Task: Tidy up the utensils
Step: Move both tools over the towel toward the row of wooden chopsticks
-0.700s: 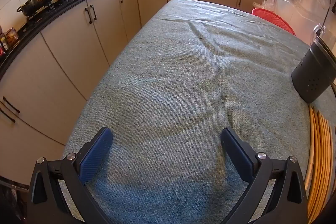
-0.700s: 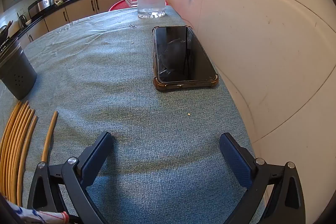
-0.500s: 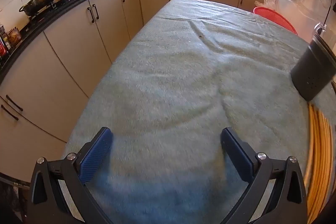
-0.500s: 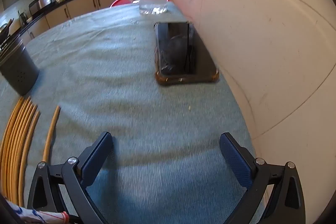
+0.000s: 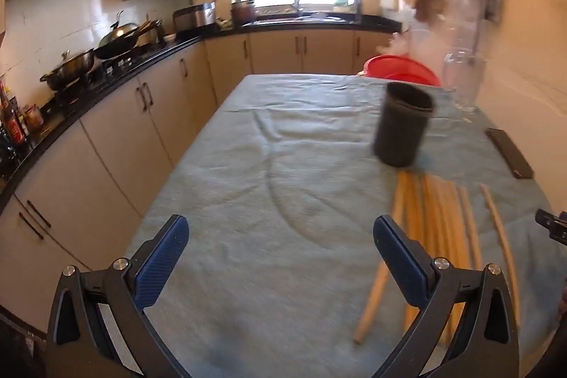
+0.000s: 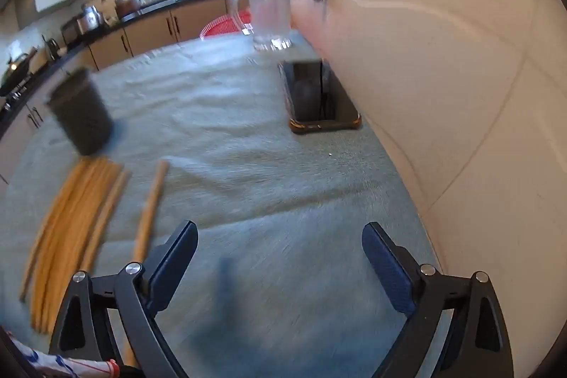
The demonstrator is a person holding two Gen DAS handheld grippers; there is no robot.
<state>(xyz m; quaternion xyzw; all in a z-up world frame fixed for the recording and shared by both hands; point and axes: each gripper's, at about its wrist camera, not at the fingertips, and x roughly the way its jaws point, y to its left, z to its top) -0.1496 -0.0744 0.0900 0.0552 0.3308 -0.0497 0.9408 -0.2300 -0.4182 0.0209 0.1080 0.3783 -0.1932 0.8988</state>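
Several wooden chopsticks [image 5: 439,229] lie side by side on the green cloth, with one stick [image 5: 499,236] apart to their right. A dark perforated holder [image 5: 402,124] stands upright just beyond them. My left gripper [image 5: 280,257] is open and empty, above the cloth left of the chopsticks. In the right wrist view the bundle [image 6: 71,229], the lone stick [image 6: 149,211] and the holder [image 6: 81,112] lie to the left. My right gripper [image 6: 280,257] is open and empty, right of the lone stick.
A phone [image 6: 319,98] lies by the wall and a clear glass jug [image 6: 271,13] stands behind it. A red basket [image 5: 400,69] sits past the table's far end. Cabinets and a stove with pans [image 5: 88,59] run along the left. The table edge [image 5: 159,186] drops off left.
Both views have tilted up and swung toward the chopsticks and holder, which now sit nearer the middle of each view. Both grippers stay open and empty.
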